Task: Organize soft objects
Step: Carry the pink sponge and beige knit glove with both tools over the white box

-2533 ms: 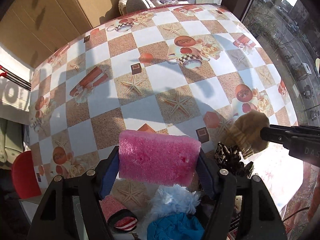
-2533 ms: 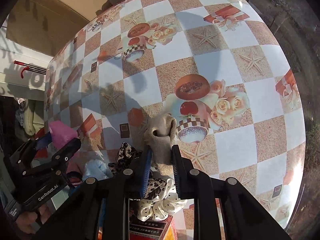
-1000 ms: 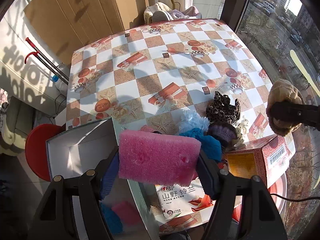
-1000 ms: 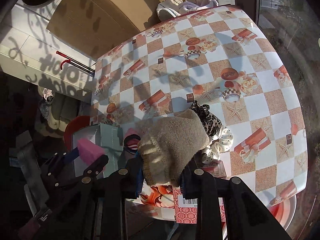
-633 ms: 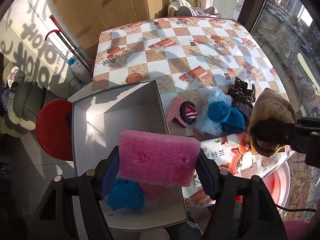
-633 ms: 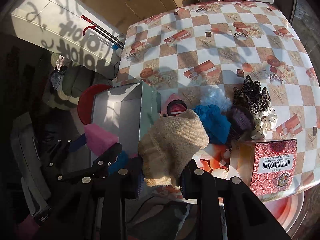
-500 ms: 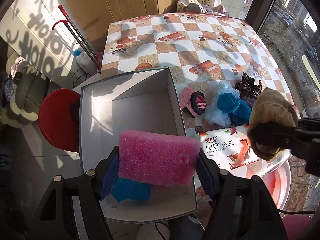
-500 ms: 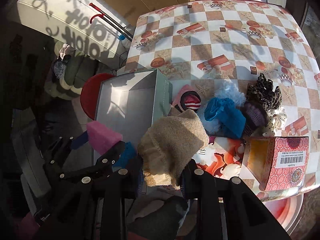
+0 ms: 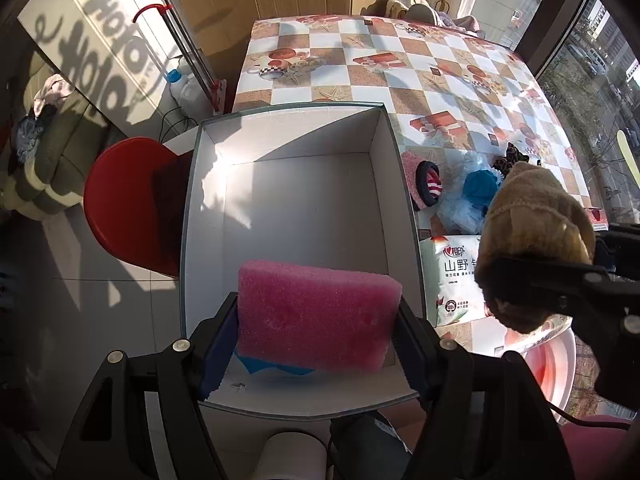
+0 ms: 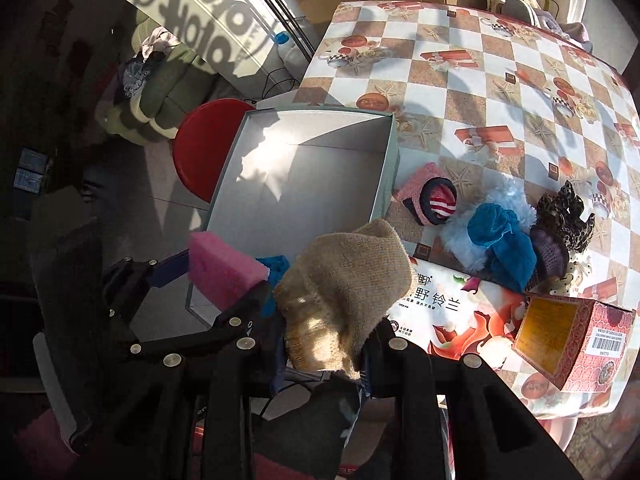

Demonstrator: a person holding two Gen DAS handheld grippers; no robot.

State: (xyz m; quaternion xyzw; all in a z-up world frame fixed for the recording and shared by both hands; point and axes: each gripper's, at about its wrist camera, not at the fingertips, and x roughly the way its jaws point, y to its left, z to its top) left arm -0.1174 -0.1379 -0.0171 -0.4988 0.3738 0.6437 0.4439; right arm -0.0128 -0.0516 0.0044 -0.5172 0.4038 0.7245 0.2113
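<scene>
My left gripper (image 9: 318, 334) is shut on a pink foam sponge (image 9: 316, 316) and holds it above the near end of an open white box (image 9: 304, 184). A blue soft item (image 9: 272, 366) lies in the box under the sponge. My right gripper (image 10: 324, 356) is shut on a tan knitted sock (image 10: 344, 292), held above the table's near edge, right of the box (image 10: 304, 176). The sock also shows at the right of the left wrist view (image 9: 532, 240). The sponge shows in the right wrist view (image 10: 224, 272).
On the checkered table (image 10: 500, 92) lie a pink sock (image 10: 430, 198), pale blue fluff with a blue cloth (image 10: 500, 236), dark scrunchies (image 10: 564, 216), a tissue pack (image 10: 444, 312) and a red carton (image 10: 568, 340). A red stool (image 9: 128, 204) stands left of the box.
Both grippers have pulled back from the table and moved left. The sponge now hangs over the box and the sock is beside it.
</scene>
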